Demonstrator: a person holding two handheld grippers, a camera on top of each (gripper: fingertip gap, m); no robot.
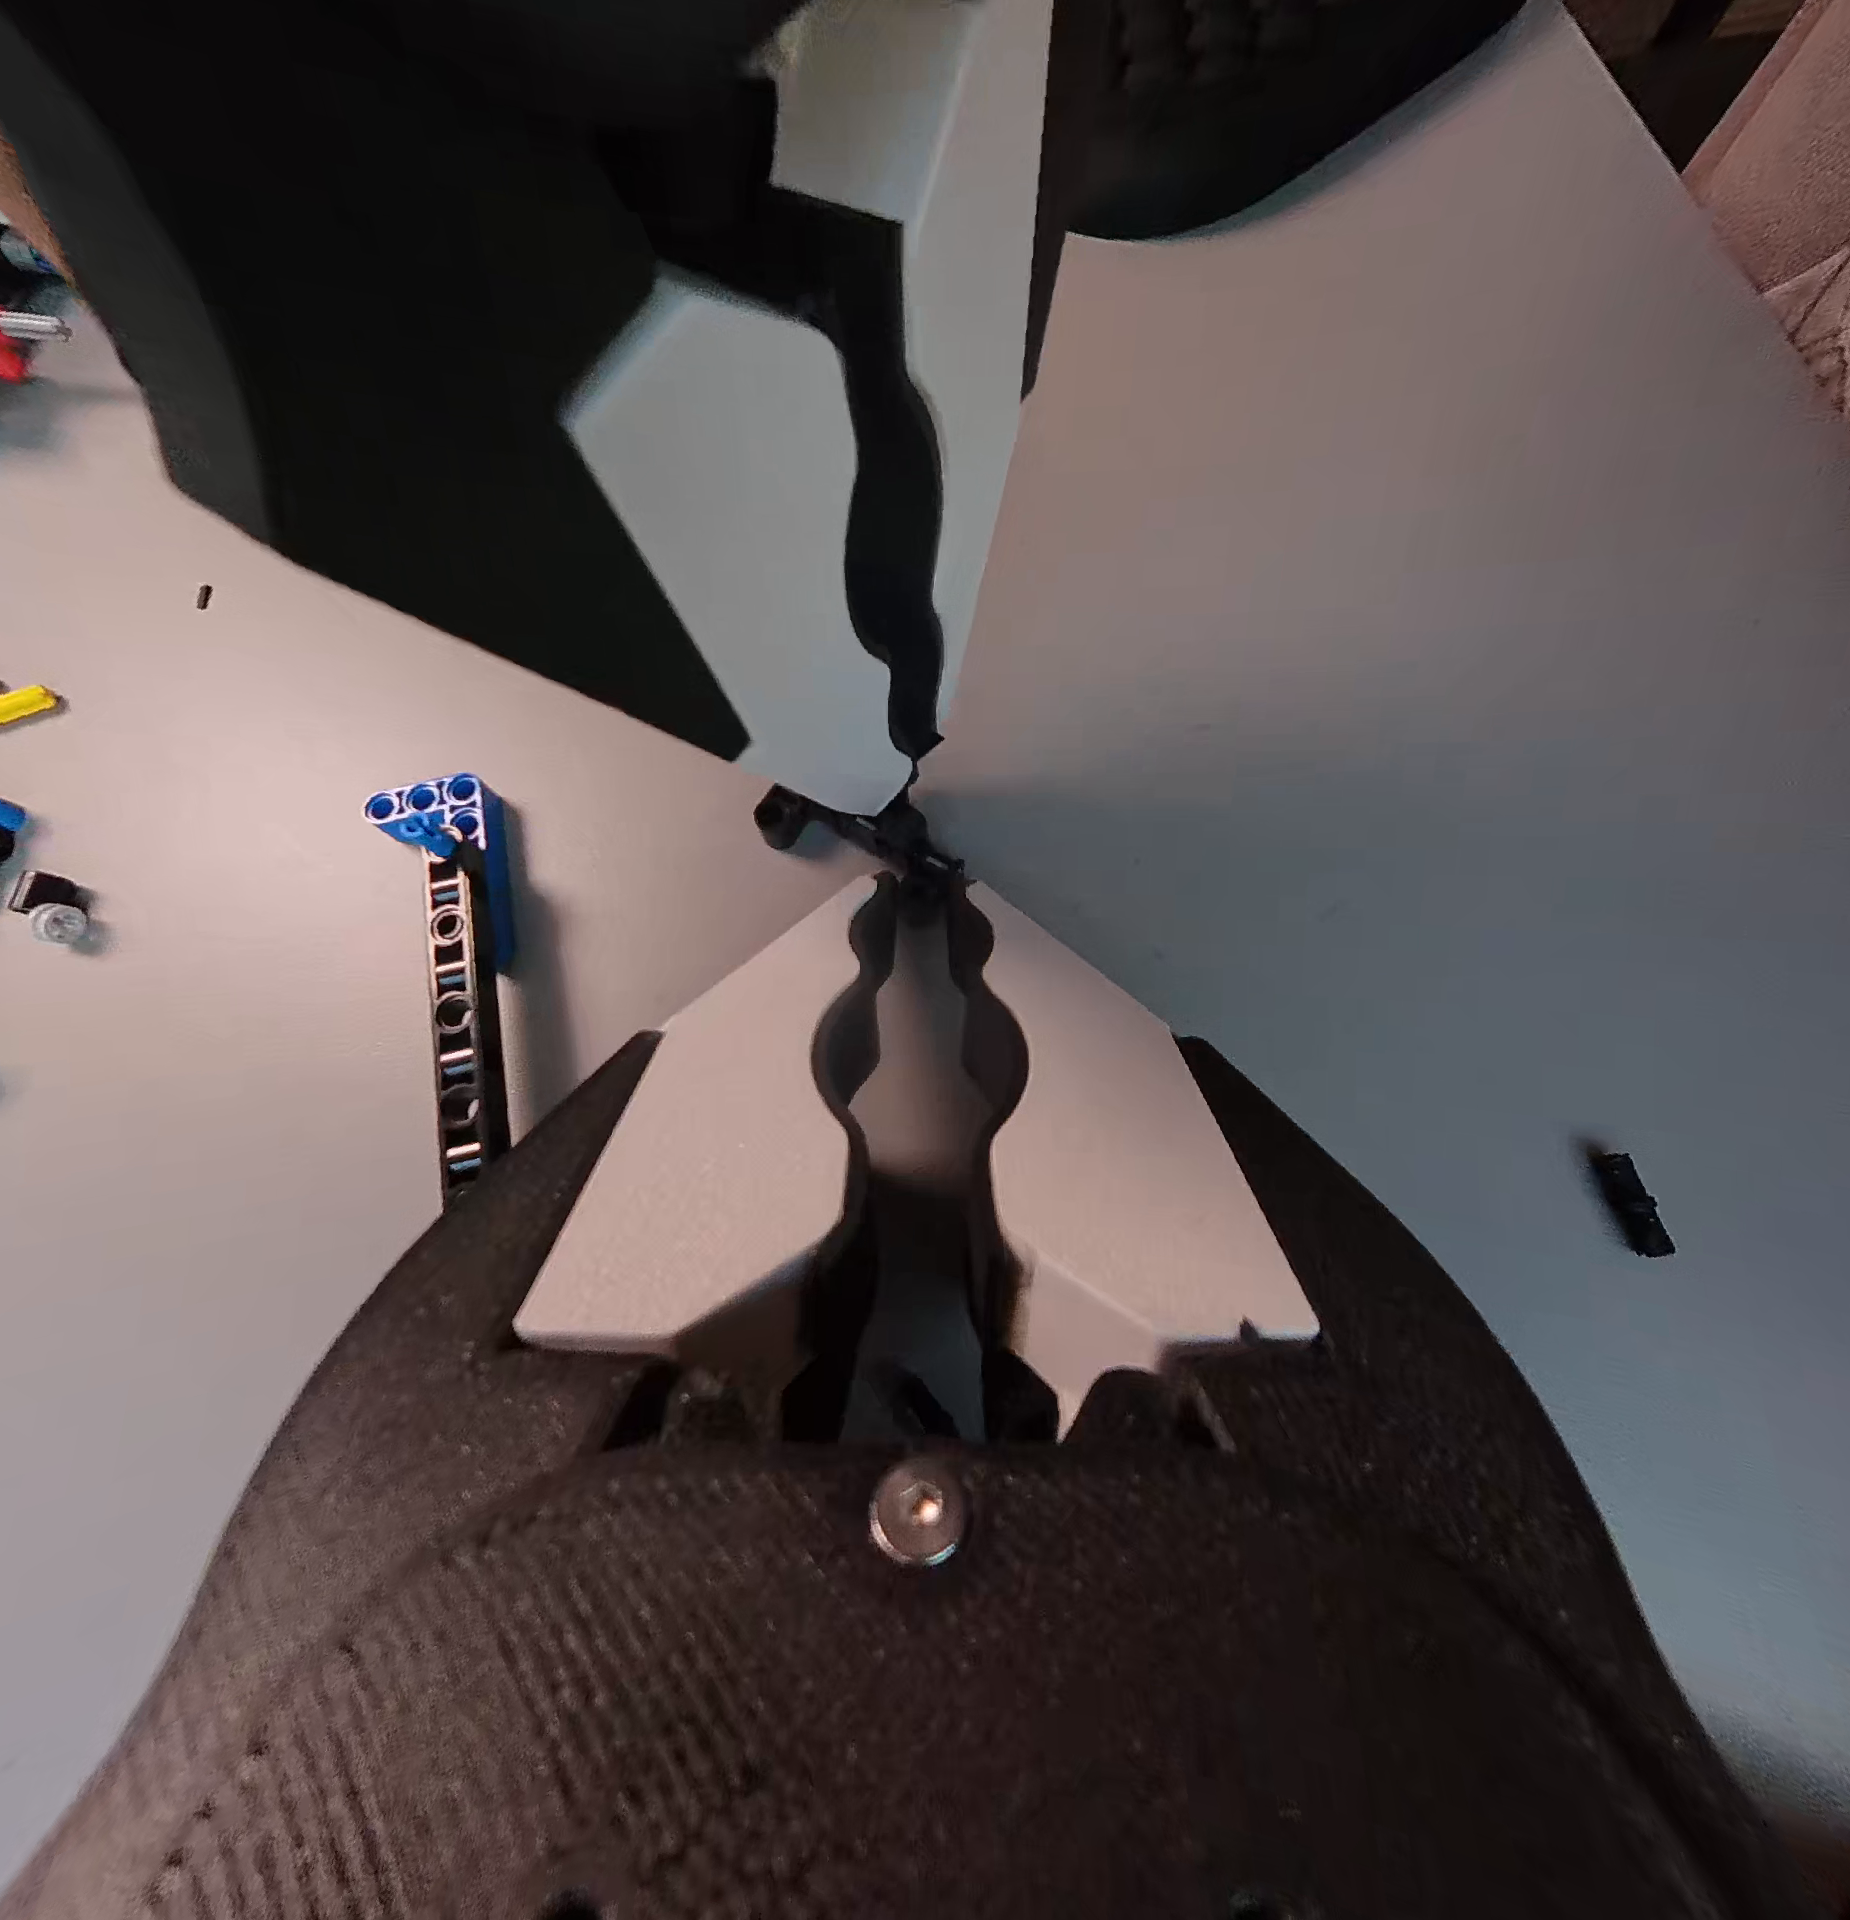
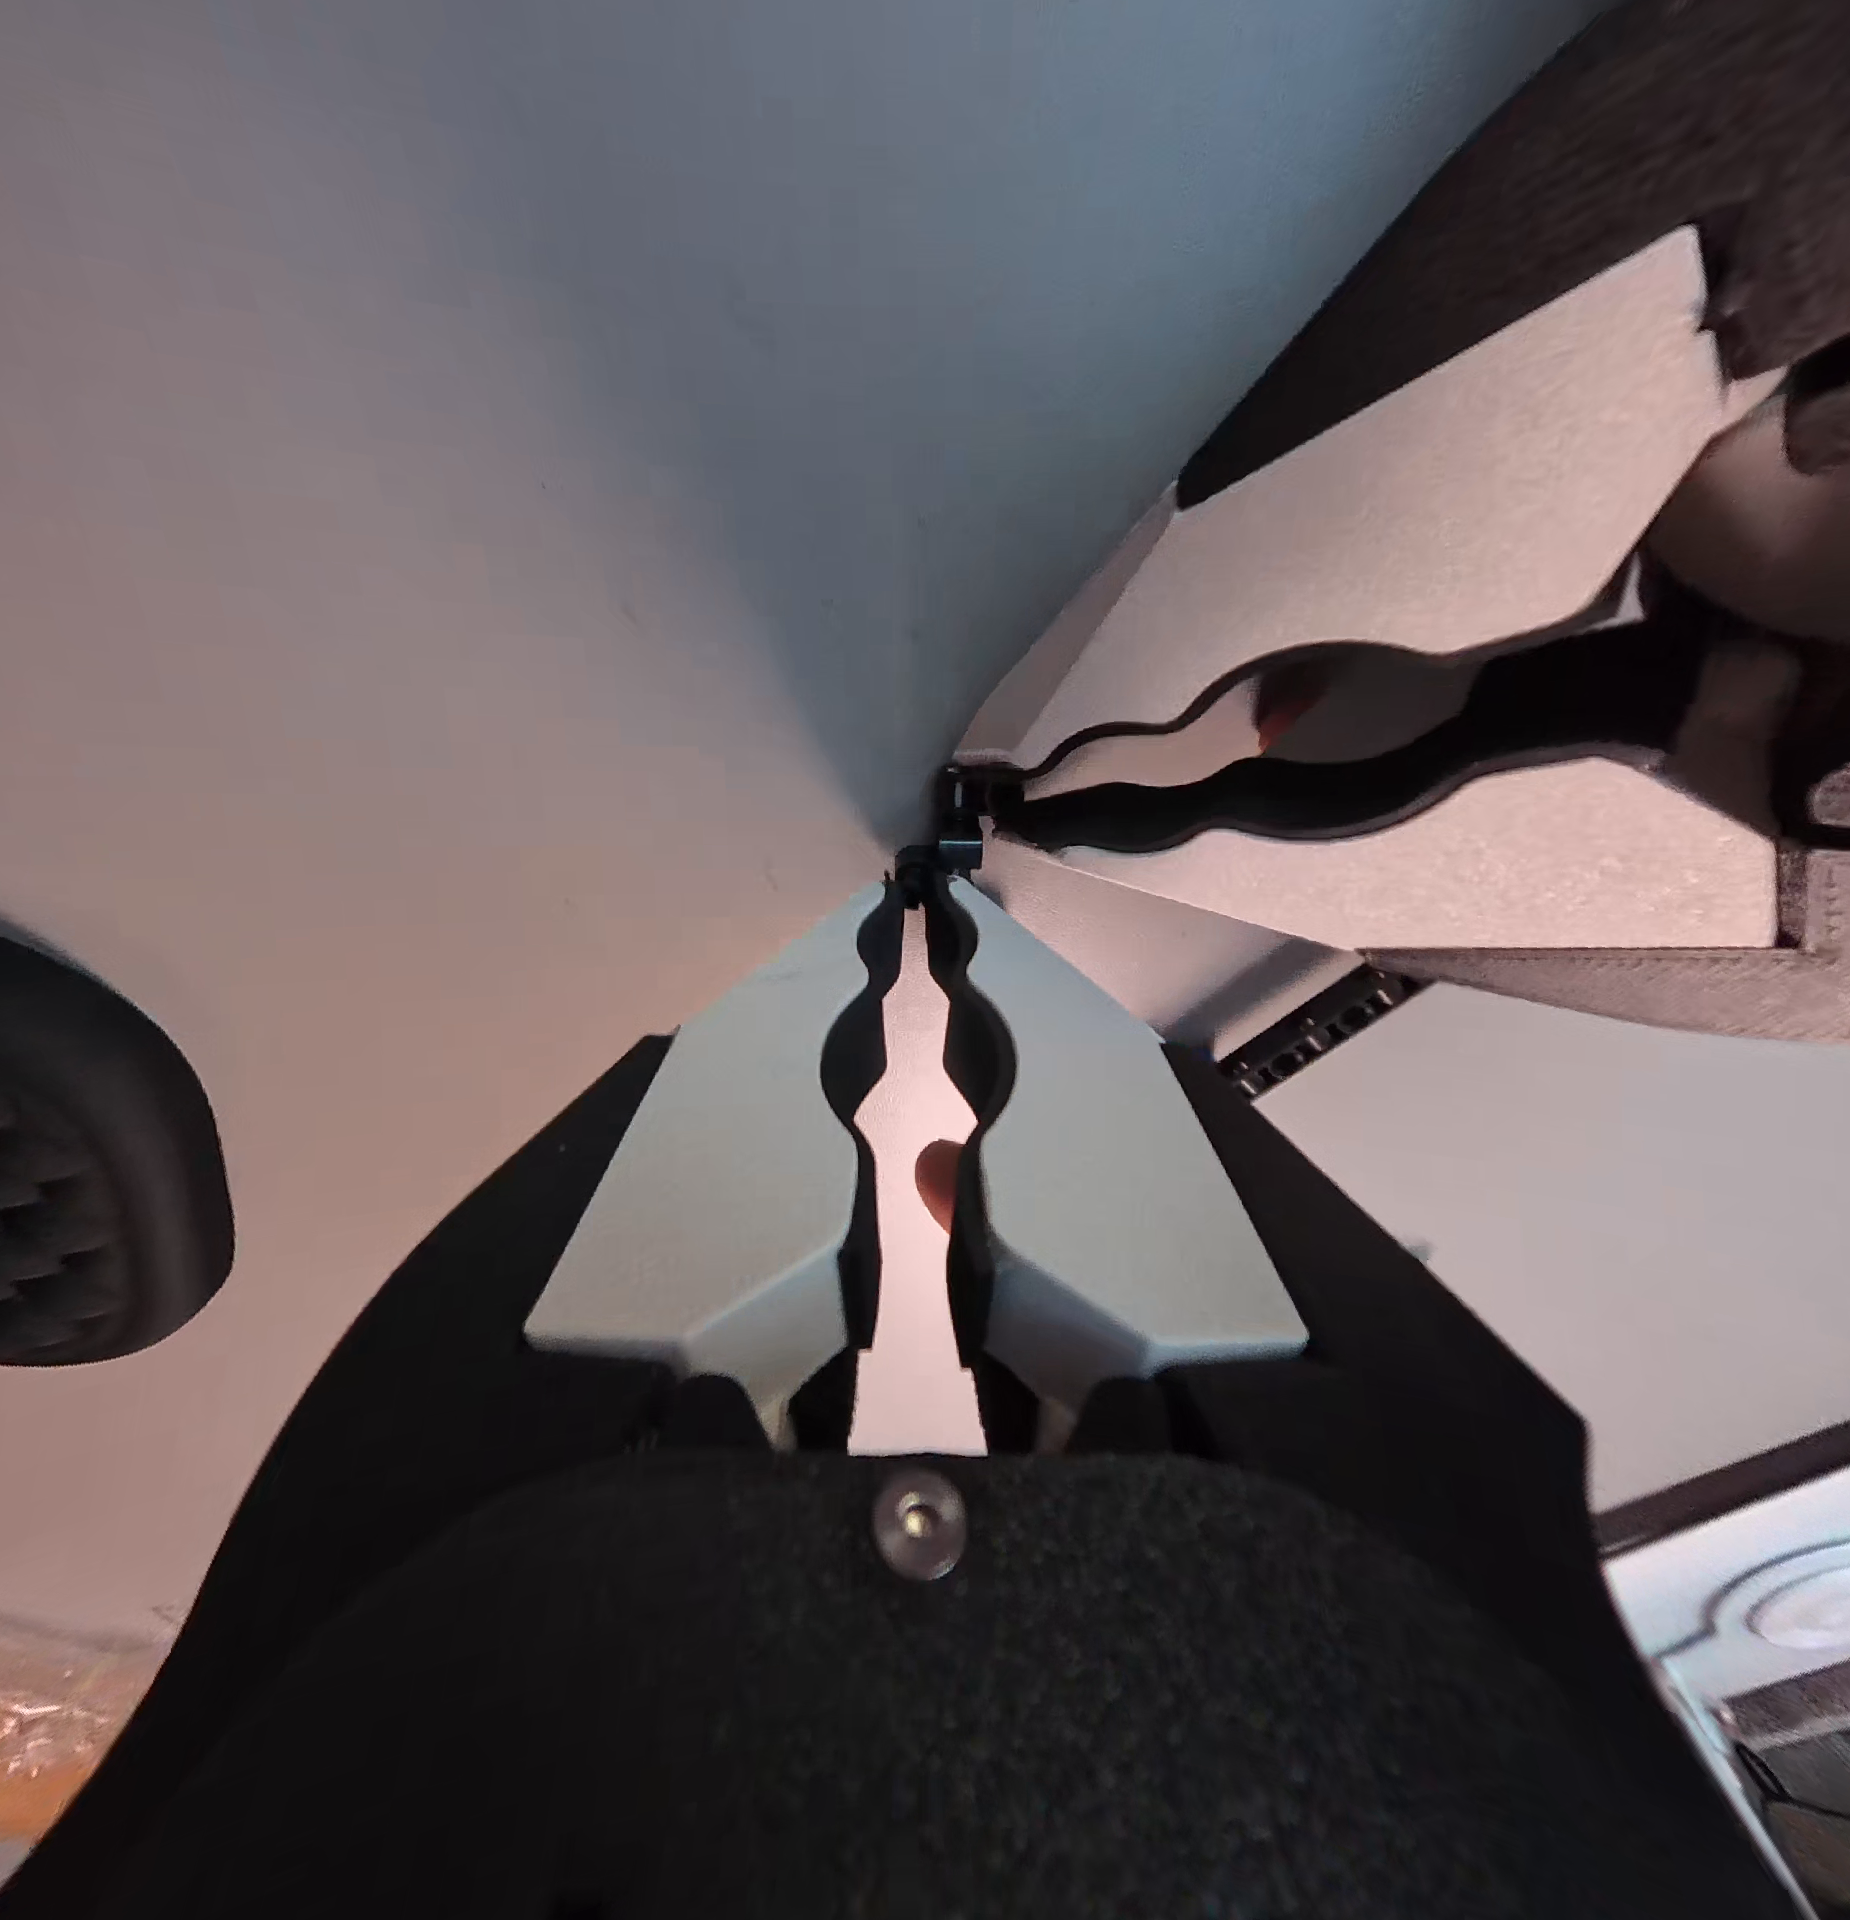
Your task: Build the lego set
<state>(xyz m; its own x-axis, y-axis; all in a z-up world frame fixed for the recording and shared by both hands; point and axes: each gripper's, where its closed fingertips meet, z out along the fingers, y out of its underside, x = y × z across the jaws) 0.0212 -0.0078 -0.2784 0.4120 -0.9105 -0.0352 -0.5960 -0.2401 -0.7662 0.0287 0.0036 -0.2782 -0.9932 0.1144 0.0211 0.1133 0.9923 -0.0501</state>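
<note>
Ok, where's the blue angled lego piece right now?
In the left wrist view, the blue angled piece lies on the table, left of the left gripper, atop a black beam.

From my remote seat I see a pale grey table [image 1: 1420, 675] bearing a black beam [image 1: 464, 1049] joined to a blue angled piece [image 1: 438, 810], a yellow axle [image 1: 12, 709] (at the left edge), and a small black pin [image 1: 1633, 1205] lying apart.
</note>
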